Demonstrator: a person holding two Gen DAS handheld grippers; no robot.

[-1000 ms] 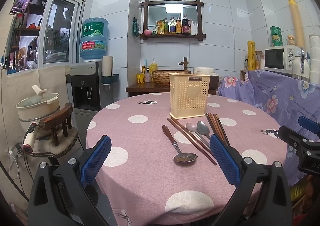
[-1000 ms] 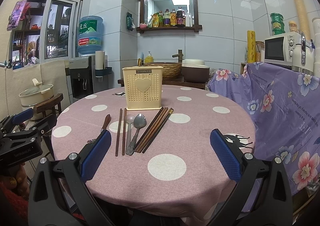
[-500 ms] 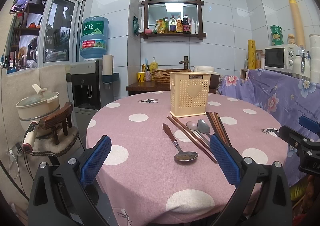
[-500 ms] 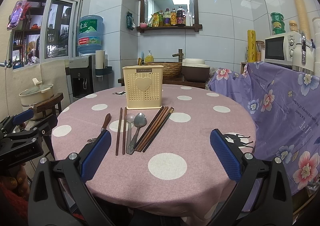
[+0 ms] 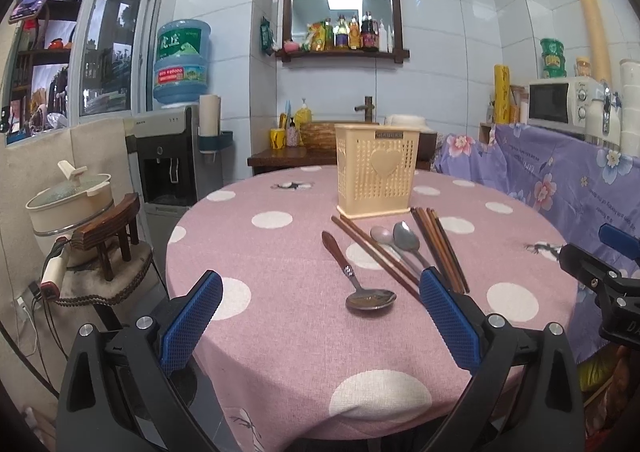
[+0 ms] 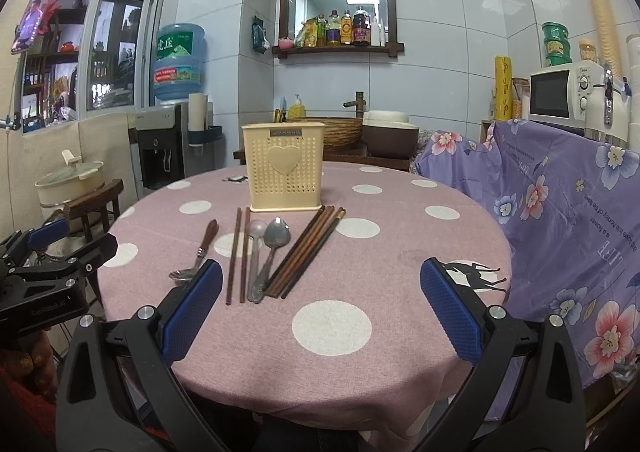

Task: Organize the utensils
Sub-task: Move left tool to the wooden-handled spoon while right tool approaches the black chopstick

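Note:
A cream perforated utensil holder [image 5: 377,171] [image 6: 285,167] stands upright on the round pink polka-dot table [image 5: 280,316] [image 6: 400,252]. In front of it lie a wooden-handled spoon [image 5: 352,276] [image 6: 198,252], a pair of brown chopsticks [image 5: 372,252] [image 6: 238,252], two metal spoons [image 5: 400,242] [image 6: 268,248] and a bundle of brown chopsticks [image 5: 438,246] [image 6: 308,250]. My left gripper [image 5: 318,318] is open and empty above the table's near edge. My right gripper [image 6: 320,318] is open and empty, just short of the utensils.
A water dispenser [image 5: 172,156], a pot on a stool [image 5: 72,204] and a small wooden stool [image 5: 112,232] stand left of the table. A purple floral cloth [image 6: 560,212] covers the counter at right, with a microwave [image 6: 564,96]. A basin and shelf stand behind.
Both grippers have hardly moved; the views shift only slightly. Nothing on the table has changed.

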